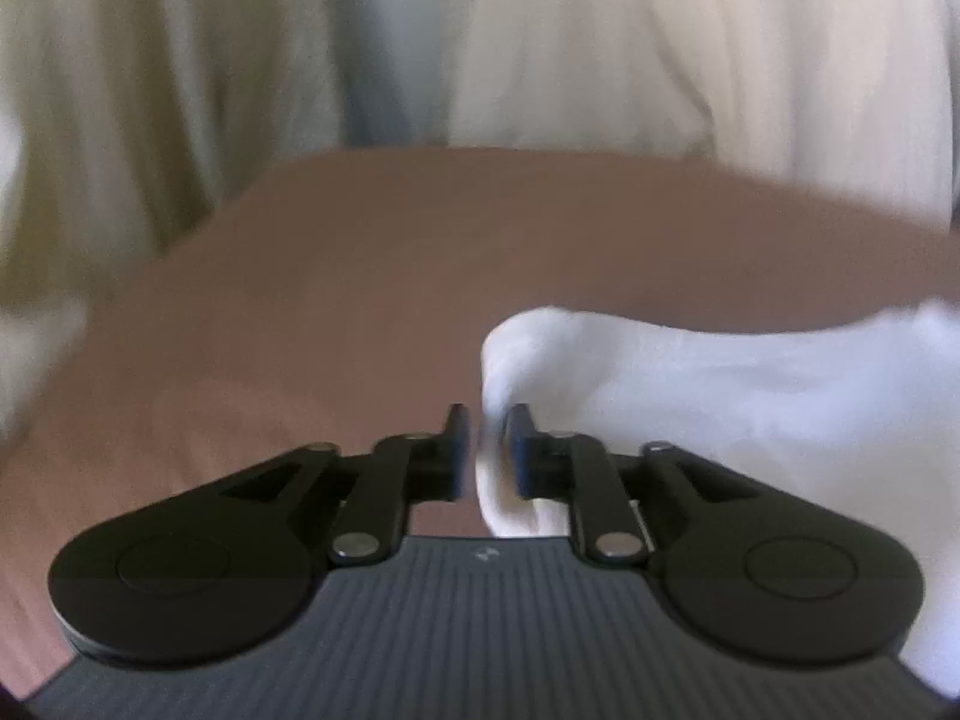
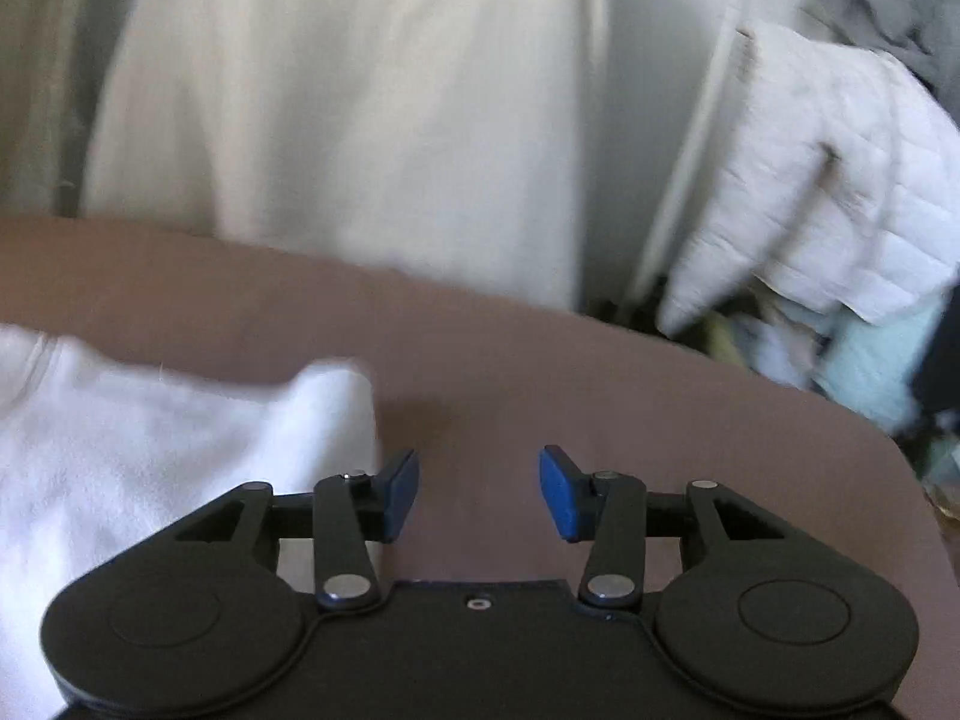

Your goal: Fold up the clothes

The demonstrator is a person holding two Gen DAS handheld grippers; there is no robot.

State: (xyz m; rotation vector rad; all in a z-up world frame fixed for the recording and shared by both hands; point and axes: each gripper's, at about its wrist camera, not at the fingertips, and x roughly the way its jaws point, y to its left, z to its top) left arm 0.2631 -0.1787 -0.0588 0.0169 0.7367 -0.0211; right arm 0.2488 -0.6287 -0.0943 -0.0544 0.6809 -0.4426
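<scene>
While tilted down, left claw [image 1: 483,450] straddles white garment [image 1: 720,396].

Left gripper [image 1: 483,450]: matte black linkage arms showing silver pivot rivets, round black hubs at 4 and 8 o'clock, each with an embossed circle, and a grey ribbed body carrying a tiny white mark at 6 o'clock. Right gripper [image 2: 479,492]: same black arms and rivets, wearing blue pads [image 2: 558,501], with a smooth black body showing one small screw at 6 o'clock.
</scene>
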